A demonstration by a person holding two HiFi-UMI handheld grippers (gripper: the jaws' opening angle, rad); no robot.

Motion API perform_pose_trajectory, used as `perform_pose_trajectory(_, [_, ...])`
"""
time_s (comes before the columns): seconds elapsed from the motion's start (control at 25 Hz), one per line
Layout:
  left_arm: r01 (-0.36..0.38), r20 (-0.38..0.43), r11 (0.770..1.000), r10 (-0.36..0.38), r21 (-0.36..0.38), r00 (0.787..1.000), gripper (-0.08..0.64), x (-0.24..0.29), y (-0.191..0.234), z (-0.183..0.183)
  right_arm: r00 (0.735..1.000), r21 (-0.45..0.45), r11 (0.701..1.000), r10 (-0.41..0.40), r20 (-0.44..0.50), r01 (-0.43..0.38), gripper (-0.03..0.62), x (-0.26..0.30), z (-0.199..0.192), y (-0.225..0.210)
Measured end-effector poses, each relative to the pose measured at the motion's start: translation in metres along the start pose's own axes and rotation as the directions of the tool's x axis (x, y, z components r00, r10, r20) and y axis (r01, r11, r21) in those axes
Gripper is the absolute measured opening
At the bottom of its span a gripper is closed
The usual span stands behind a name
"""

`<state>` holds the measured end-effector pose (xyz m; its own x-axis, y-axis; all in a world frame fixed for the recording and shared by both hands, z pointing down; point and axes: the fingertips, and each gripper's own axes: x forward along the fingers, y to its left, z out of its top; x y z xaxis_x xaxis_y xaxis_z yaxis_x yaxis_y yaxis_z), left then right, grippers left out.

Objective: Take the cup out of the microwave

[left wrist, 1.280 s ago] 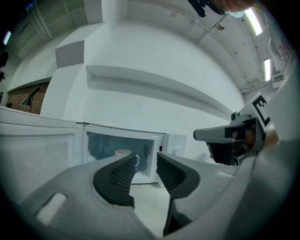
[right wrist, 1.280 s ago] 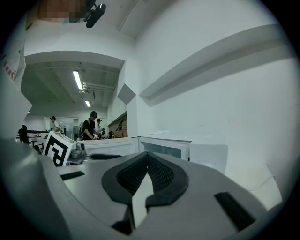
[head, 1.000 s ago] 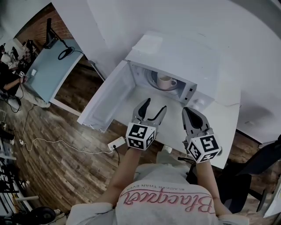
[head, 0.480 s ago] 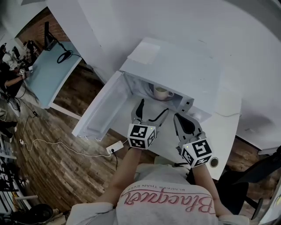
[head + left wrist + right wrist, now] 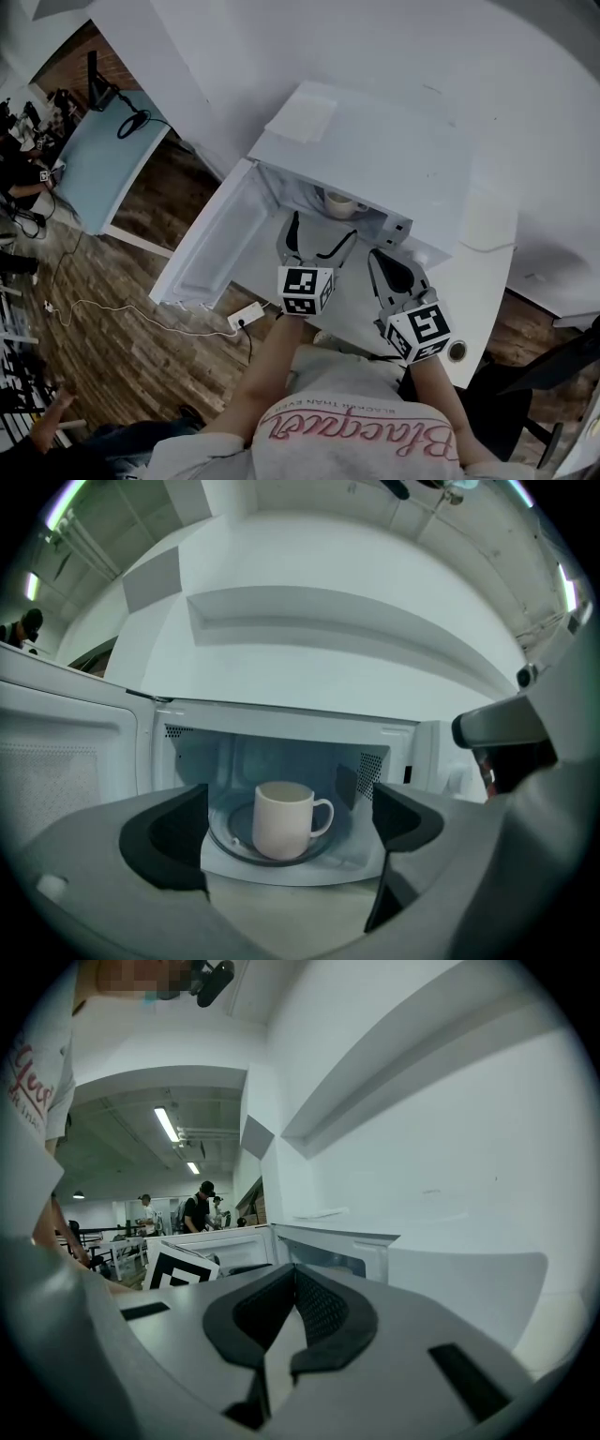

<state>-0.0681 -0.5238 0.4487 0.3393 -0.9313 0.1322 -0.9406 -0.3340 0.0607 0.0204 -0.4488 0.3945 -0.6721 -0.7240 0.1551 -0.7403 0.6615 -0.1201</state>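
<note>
Reaching toward the open microwave (image 5: 375, 150), the left gripper (image 5: 323, 227) is lining up on the cup (image 5: 281, 819) — its fingers (image 5: 164, 841) have just been opening and are standing wide, with nothing between them. The cup is sitting upright on the turntable (image 5: 223, 834) inside, its handle pointing right in the left gripper view. The right gripper (image 5: 279, 1330) is hanging beside the left, its fingers pressed together on nothing.

The cup is looking like glazed ceramic: stiff, fairly heavy, slick and breakable. I am judging the round body the better hold, squeezed from both sides, clear of the handle.

The left gripper view is showing the whole cup and turntable. The head view is giving only the rim under the microwave's top — yet it is showing both grippers, the swung-out door (image 5: 211, 246) and the desk (image 5: 483, 281). The right gripper view is missing the cup altogether.
</note>
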Motion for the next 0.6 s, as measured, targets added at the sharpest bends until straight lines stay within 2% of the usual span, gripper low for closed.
perform_pose_trajectory(0.2, [0.010,0.001,1.000,-0.010,0.007,1.000,0.534,0.009,0.005,-0.009,1.000,-0.021,1.000,-0.018,0.009,0.018,0.011,0.004,0.001,0.000])
perform_pose_trajectory(0.4, [0.062,-0.007,0.998,-0.062,0.020,0.998,0.532,0.014,0.001,-0.019,0.999,-0.075,0.996,-0.046,0.018,0.048,0.011,0.002,-0.001,-0.003])
perform_pose_trajectory(0.6, [0.076,0.008,0.997,-0.077,0.018,0.997,0.532,0.023,0.004,-0.026,0.994,-0.059,0.992,-0.107,0.032,0.109,0.011,-0.001,-0.014,-0.011])
